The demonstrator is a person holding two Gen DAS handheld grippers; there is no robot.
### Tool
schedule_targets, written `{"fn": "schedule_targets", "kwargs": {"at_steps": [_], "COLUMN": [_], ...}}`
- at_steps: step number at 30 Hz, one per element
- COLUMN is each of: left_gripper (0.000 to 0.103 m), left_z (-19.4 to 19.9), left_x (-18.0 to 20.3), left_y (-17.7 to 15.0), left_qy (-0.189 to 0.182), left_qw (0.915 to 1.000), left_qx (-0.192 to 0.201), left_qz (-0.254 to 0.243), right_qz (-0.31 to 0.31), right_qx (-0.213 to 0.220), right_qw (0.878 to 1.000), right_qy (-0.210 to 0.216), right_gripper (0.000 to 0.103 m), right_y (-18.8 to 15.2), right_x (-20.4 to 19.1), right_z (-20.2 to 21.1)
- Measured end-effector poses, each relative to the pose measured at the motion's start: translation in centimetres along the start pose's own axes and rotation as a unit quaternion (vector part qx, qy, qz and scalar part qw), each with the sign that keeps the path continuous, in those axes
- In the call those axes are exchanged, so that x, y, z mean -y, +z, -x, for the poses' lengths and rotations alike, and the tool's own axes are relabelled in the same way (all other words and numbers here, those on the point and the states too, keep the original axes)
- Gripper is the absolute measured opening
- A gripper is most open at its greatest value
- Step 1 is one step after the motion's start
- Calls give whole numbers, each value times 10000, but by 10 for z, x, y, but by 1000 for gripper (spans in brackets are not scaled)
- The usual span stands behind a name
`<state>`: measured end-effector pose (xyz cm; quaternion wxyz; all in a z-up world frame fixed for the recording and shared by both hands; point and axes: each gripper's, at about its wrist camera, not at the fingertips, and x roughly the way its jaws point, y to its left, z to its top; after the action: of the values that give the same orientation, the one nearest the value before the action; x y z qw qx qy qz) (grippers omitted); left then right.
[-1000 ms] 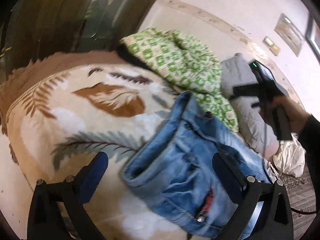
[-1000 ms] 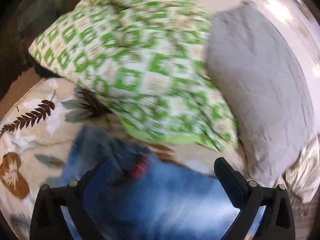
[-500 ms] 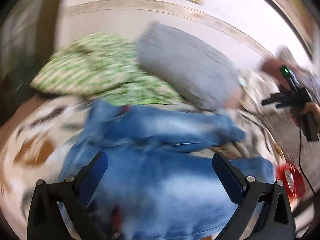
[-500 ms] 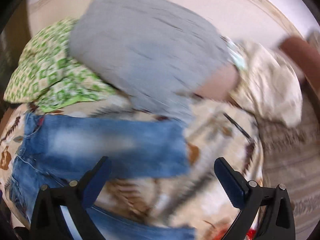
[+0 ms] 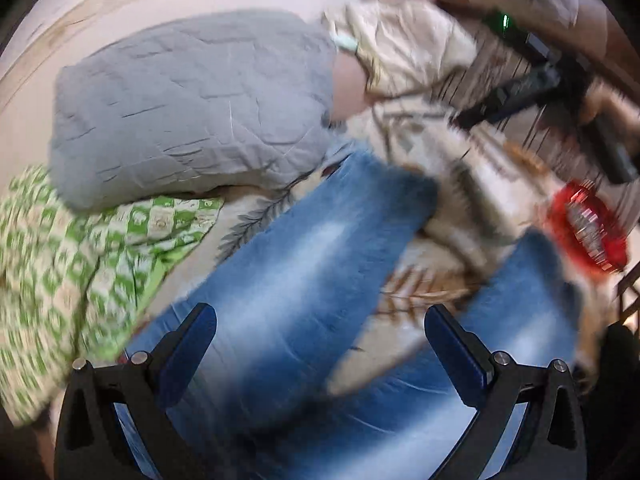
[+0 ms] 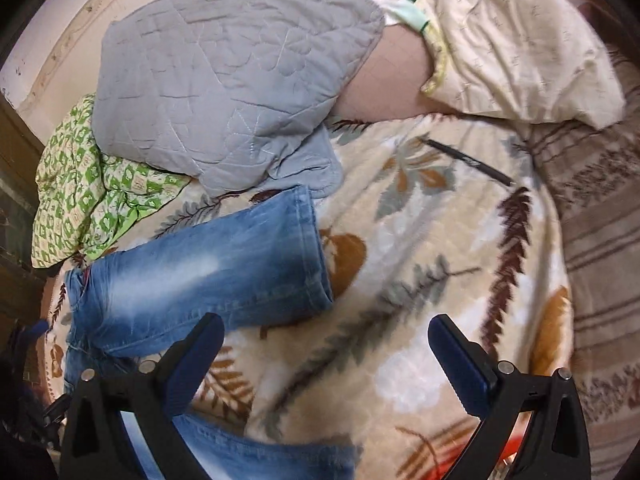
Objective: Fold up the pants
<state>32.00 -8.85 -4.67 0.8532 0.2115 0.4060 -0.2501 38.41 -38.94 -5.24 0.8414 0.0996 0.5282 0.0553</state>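
In your left wrist view, your left gripper (image 5: 320,344) is spread wide with nothing between its fingers, hovering over the jeans (image 5: 304,264). The picture is smeared by motion. The two legs fan apart on the leaf-print blanket (image 5: 424,280): one runs to the far centre, the other toward the right. A grey quilted pillow (image 5: 192,108) lies at the far left, with its near edge resting on a green patterned cloth (image 5: 92,256). A cream pillow (image 5: 408,48) sits far right of the grey one. A red object (image 5: 588,228) is at the right edge, too blurred to identify. Your right gripper (image 5: 520,96) shows at the far right, but there you cannot tell how its jaws stand.

In your right wrist view, your right gripper (image 6: 324,360) is released, jaws wide, above bare blanket (image 6: 420,280). One jeans leg (image 6: 208,276) lies to the left with its hem just beside the grey pillow (image 6: 224,80); the other leg passes under the near left finger. A thin dark pen-like object (image 6: 468,162) lies on the blanket, far right.
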Motion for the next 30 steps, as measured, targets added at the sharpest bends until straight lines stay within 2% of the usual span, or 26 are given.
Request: {"fn": "schedule_targets", "kwargs": {"at_steps": [8, 15, 22, 26, 29, 30], "left_gripper": [103, 103, 103, 103, 101, 99], "left_z": [-94, -156, -185, -193, -199, -201], "left_x": [-50, -99, -101, -92, -89, -88], "left_y": [30, 33, 38, 43, 45, 45], "left_qy": [-72, -526, -829, -860, -861, -871], "left_qw": [9979, 9930, 9902, 9901, 9891, 9889], "left_qx": [-643, -1029, -1108, -1109, -1193, -1203], "left_qz": [-97, 232, 189, 8, -53, -69], "right_qz": [6, 35, 138, 247, 324, 402], "right_qx": [-340, -772, -1109, -1017, -958, -953], "right_qw": [9987, 9959, 9926, 9932, 9937, 9937], "right_qy": [391, 471, 479, 514, 484, 437], "right_gripper": [103, 100, 80, 74, 63, 53], "right_y": [50, 87, 98, 104, 110, 112], "right_x": [-16, -19, -22, -30, -34, -37], "right_z": [-76, -141, -179, -188, -191, -192]}}
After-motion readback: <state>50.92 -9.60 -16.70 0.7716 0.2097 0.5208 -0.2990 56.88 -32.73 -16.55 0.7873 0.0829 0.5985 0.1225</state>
